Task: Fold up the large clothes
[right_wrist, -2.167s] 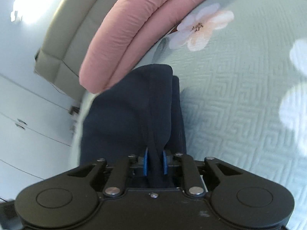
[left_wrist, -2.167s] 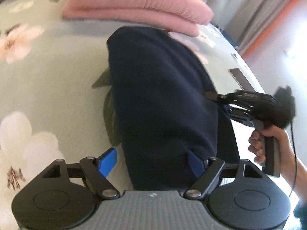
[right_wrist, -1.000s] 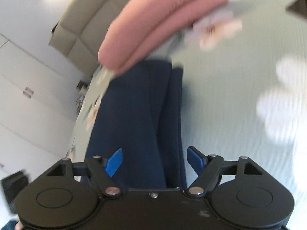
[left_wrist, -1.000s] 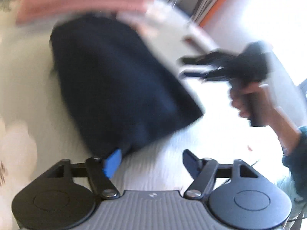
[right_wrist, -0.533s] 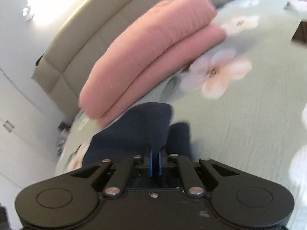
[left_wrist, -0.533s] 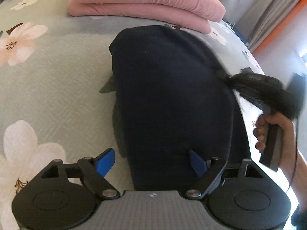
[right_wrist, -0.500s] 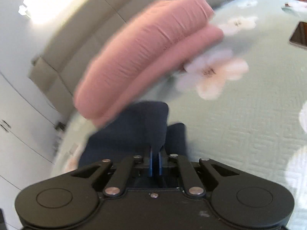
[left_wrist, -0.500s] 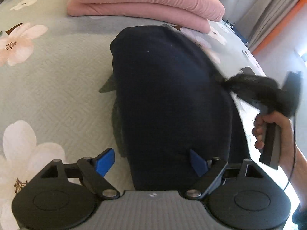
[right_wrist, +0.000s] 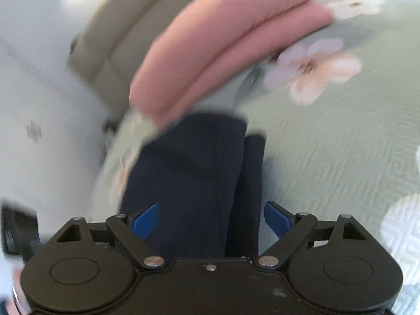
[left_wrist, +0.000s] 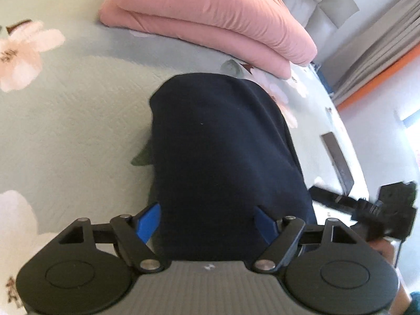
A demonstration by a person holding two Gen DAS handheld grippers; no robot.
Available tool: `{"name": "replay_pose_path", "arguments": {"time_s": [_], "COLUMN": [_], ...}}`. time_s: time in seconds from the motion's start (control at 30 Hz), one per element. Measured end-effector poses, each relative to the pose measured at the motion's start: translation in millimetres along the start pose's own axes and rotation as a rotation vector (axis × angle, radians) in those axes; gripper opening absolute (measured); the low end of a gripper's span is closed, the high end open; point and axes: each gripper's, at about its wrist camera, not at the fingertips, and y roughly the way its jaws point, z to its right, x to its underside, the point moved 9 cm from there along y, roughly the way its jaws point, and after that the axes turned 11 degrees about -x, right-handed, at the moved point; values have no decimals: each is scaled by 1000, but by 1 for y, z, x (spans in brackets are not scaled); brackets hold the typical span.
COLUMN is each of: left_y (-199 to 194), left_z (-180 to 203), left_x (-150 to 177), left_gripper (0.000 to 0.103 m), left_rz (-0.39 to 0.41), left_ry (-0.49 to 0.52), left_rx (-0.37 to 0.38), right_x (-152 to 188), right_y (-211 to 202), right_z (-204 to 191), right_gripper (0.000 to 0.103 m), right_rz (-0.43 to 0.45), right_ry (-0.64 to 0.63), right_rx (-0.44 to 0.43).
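A folded dark navy garment (left_wrist: 220, 147) lies on the floral bedspread (left_wrist: 65, 120). My left gripper (left_wrist: 207, 221) is open, its blue pads on either side of the garment's near end. In the left wrist view my right gripper (left_wrist: 341, 199) sits at the garment's right edge, blurred. In the right wrist view the right gripper (right_wrist: 211, 219) is open over the garment's (right_wrist: 189, 173) near end, where a narrower layer (right_wrist: 249, 183) shows along the right side.
Two stacked pink pillows (left_wrist: 210, 18) lie beyond the garment's far end, also in the right wrist view (right_wrist: 223, 39). A dark flat object (left_wrist: 337, 157) lies on the bed at right. A padded headboard (right_wrist: 110, 34) and curtains (left_wrist: 372, 60) stand behind.
My right gripper was shut on the garment's edge half a second ago and has opened, letting it go. The left gripper stays open at the near end and has moved slightly closer.
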Motion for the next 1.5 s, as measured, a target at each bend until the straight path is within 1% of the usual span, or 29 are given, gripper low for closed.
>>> {"name": "replay_pose_path", "arguments": {"time_s": [0.03, 0.07, 0.1, 0.13, 0.2, 0.27, 0.33, 0.37, 0.43, 0.47, 0.5, 0.53, 0.57, 0.6, 0.63, 0.67, 0.7, 0.73, 0.77, 0.8, 0.87, 0.97, 1.1, 1.17, 1.27, 1.33, 1.43, 1.5], "left_y": [4, 8, 10, 8, 10, 14, 21, 26, 38, 44, 49, 53, 55, 55, 53, 49, 45, 42, 38, 34, 21, -2, -48, -78, -125, -155, -185, -199], "left_z": [1, 3, 5, 8, 13, 12, 8, 6, 6, 5, 4, 3, 3, 4, 7, 12, 15, 16, 16, 17, 18, 21, 19, 12, -4, -23, -53, -72], "left_x": [-1, -1, -1, -1, -3, -7, -8, -8, -5, -4, -2, -1, -1, -1, -1, 1, 2, 2, 2, 2, 2, 8, 11, 15, 24, 35, 60, 81], "left_gripper": [81, 81, 84, 85, 85, 87, 96, 98, 103, 103, 103, 97, 94, 86, 80, 78, 75, 74, 73, 71, 69, 69, 69, 69, 70, 70, 71, 71], "left_rz": [-2, -1, 11, 29, 38, 27, 2, -17, -48, -51, -60, -72, -72, -57, -40, -20, -10, -13, -15, -14, -4, 12, 34, 41, 54, 64, 64, 56], "left_ry": [8, 35, 69, 97, 136, 121, 94, 77, 81, 81, 73, 54, 36, 47, 86, 133, 153, 154, 149, 146, 147, 162, 172, 176, 191, 184, 154, 128], "left_rx": [3, -9, -33, -46, -38, -38, -24, -13, 1, 7, 20, 41, 59, 51, 32, 18, 11, 19, 32, 43, 64, 72, 71, 62, 34, 17, 10, 19], "right_x": [7, 13, 18, 21, 25, 29, 33, 33, 33, 35, 37, 37, 38, 39, 39, 40, 43, 47, 50, 52, 50, 47, 56, 63, 82, 98, 126, 147], "right_y": [6, 10, 13, 14, 14, 20, 25, 25, 31, 37, 41, 44, 46, 47, 46, 45, 41, 36, 30, 26, 23, 13, -3, -10, -15, -15, -10, -9], "right_z": [-1, -1, 0, 3, 14, 29, 37, 37, 34, 33, 32, 32, 30, 28, 25, 29, 30, 23, 14, 9, -3, -31, -71, -95, -143, -170, -212, -230], "right_gripper": [102, 102, 102, 102, 103, 103, 103, 103, 103, 103, 103, 103, 101, 97, 85, 76, 69, 60, 56, 55, 54, 54, 54, 54, 54, 54, 54, 54], "right_rz": [-30, -46, -47, -38, -36, -76, -100, -113, -162, -194, -210, -216, -226, -233, -233, -216, -188, -170, -157, -147, -121, -132, -147, -154, -168, -176, -198, -221], "right_ry": [4, 11, 12, 12, 37, 131, 210, 214, 211, 220, 220, 213, 193, 178, 178, 225, 321, 340, 303, 302, 330, 262, 247, 242, 218, 214, 207, 214], "right_rx": [-14, -32, -27, -10, -6, -52, -121, -155, -218, -256, -267, -273, -279, -273, -260, -236, -227, -244, -247, -245, -298, -318, -343, -354, -387, -407, -432, -446]}}
